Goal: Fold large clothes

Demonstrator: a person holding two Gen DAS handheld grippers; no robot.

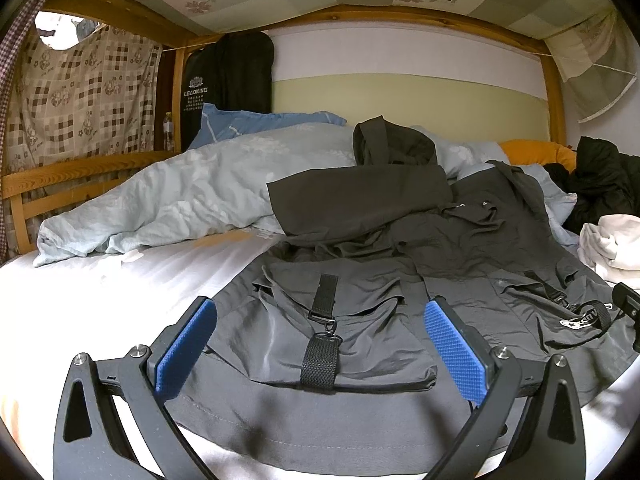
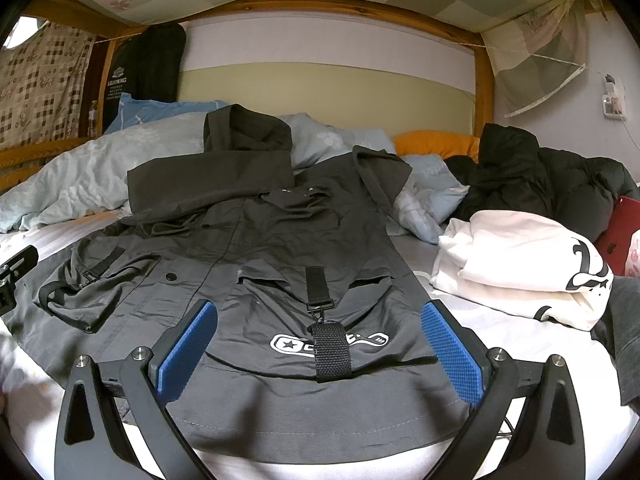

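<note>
Both the left gripper (image 1: 320, 336) and right gripper (image 2: 318, 338) gape wide, holding nothing. The slippery jacket (image 2: 280, 240) could bunch; its strap (image 2: 332, 344), at six o'clock, might snag.

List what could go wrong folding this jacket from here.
1. The left sleeve already lies folded across the jacket; lifting the hem may shake it loose.
2. The strap buckle between the open right gripper fingers could snag.
3. The folded white garment lies close and may get dragged.
</note>
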